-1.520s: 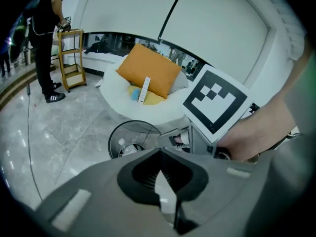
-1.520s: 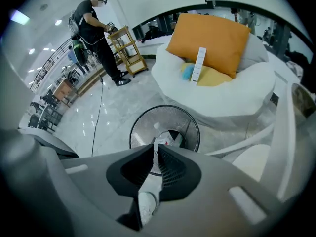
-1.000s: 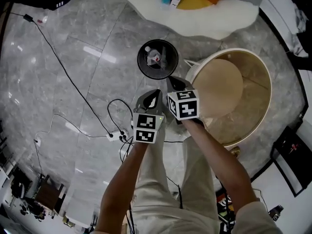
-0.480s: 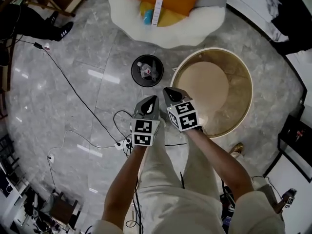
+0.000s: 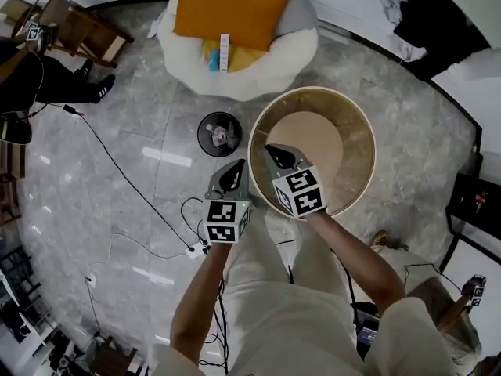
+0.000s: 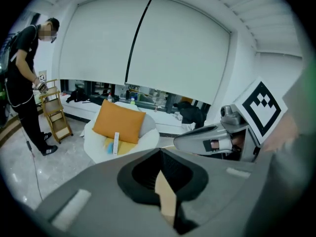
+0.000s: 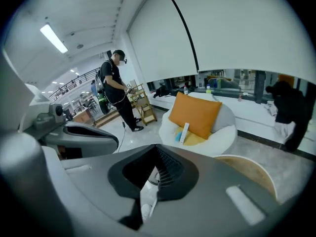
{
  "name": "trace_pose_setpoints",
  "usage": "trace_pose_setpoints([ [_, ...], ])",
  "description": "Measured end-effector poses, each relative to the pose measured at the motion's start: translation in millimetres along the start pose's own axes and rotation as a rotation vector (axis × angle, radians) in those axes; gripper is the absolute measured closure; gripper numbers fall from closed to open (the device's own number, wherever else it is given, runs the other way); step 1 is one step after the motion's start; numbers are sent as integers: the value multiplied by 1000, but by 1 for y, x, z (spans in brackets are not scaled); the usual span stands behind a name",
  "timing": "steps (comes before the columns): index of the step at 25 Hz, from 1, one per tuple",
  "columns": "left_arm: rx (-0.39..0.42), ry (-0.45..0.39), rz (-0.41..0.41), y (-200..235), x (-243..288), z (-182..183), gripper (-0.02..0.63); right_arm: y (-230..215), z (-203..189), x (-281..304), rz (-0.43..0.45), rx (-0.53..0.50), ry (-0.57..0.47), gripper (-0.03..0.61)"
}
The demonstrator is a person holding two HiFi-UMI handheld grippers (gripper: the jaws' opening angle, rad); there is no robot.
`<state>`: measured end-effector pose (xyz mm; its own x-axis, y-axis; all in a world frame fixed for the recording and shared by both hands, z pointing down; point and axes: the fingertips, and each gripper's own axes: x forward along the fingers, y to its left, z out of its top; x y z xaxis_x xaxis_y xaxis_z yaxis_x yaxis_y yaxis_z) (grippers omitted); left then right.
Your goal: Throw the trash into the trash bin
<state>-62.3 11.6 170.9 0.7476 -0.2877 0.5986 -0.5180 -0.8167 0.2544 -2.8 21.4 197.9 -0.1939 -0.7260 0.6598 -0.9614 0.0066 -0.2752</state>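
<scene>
The black round trash bin (image 5: pixel 203 134) stands on the grey marble floor with a clear bottle and other scraps (image 5: pixel 222 137) lying inside. My left gripper (image 5: pixel 234 171) hangs just below and right of the bin, jaws closed together, nothing between them. My right gripper (image 5: pixel 275 152) is held over the near rim of a round wooden table (image 5: pixel 313 131), also shut and empty. In the left gripper view the shut left gripper (image 6: pixel 160 153) fills the bottom and the right gripper's body (image 6: pixel 207 139) shows beside it. The right gripper view shows the right gripper (image 7: pixel 157 149) with jaws pressed together.
A white chair with an orange cushion (image 5: pixel 227 10) stands beyond the bin. A black cable (image 5: pixel 129 182) crosses the floor to a power strip (image 5: pixel 196 245). A person in black (image 5: pixel 31 77) stands far left by a wooden rack (image 5: pixel 78 26).
The head view has risen and drawn back: the bin and table look smaller and farther. Both grippers stay shut, side by side, now farther from the bin.
</scene>
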Motion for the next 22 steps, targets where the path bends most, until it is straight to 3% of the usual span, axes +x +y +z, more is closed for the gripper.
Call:
trace_pose_setpoints([
  [13, 27, -69, -121, -130, -55, 66, 614, -8, 17, -178, -100, 4, -170, 555],
  [22, 106, -66, -239, -197, -89, 74, 614, 2, 2, -259, -137, 13, -241, 557],
])
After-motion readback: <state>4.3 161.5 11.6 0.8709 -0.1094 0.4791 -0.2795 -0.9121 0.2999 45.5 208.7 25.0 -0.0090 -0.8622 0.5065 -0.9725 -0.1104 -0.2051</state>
